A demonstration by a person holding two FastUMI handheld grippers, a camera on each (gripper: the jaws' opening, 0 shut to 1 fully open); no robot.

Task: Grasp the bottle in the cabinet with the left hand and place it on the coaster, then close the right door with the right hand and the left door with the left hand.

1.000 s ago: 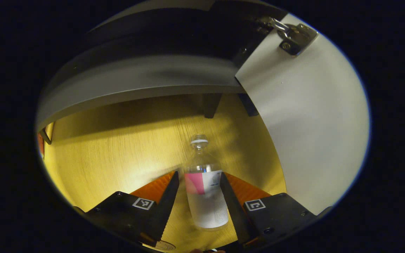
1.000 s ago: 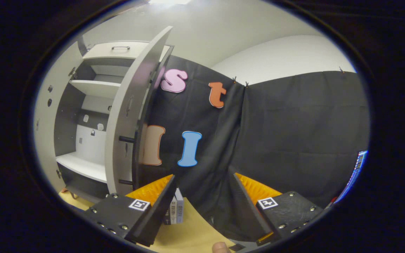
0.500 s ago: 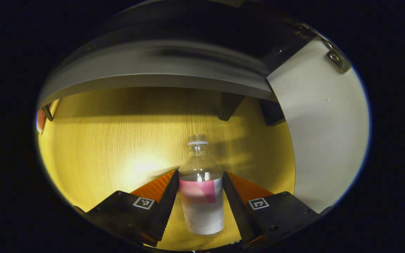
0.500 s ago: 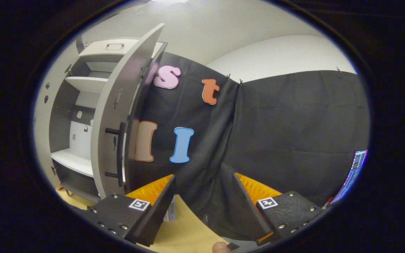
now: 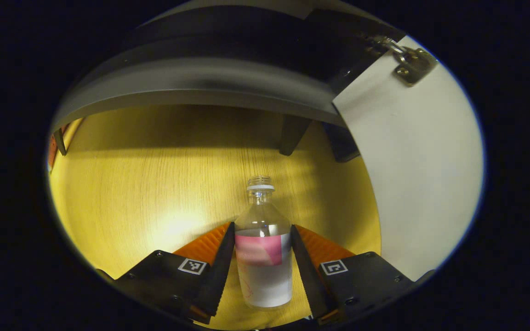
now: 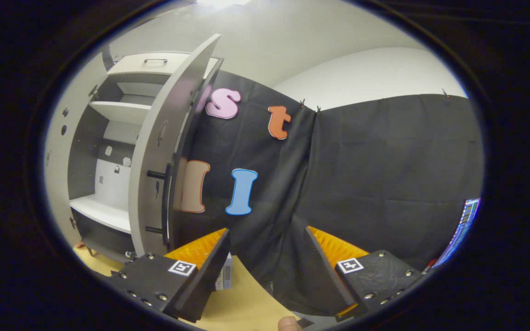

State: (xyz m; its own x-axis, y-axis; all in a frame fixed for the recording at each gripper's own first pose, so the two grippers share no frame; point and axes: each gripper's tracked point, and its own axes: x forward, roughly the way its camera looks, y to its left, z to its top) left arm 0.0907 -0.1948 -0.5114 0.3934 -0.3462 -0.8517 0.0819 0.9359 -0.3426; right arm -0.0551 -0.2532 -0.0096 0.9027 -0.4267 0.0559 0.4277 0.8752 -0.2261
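A clear bottle [image 5: 263, 257] with a pink-and-white label and a white neck ring sits between the fingers of my left gripper [image 5: 262, 227], which is shut on it. The bottle hangs over a yellow wooden tabletop [image 5: 145, 184], in front of the cabinet's grey bottom edge [image 5: 200, 87]. In the right gripper view, my right gripper [image 6: 267, 231] is open and holds nothing. To its left stands the cabinet [image 6: 104, 214], with its right door [image 6: 154, 174] swung out and a black handle [image 6: 167, 202] on that door.
A white door panel [image 5: 421, 174] with a metal hinge [image 5: 409, 62] stands close on the right of the left gripper view. Dark cabinet legs [image 5: 292, 135] rest on the tabletop. Books [image 6: 225, 278] stand by my right gripper's left finger. A thumb [image 6: 287, 324] shows at the bottom.
The bottle went from tilted to straight between the left fingers, and the cabinet edge shifted as the hand moved. The right gripper view swung slightly left, then back.
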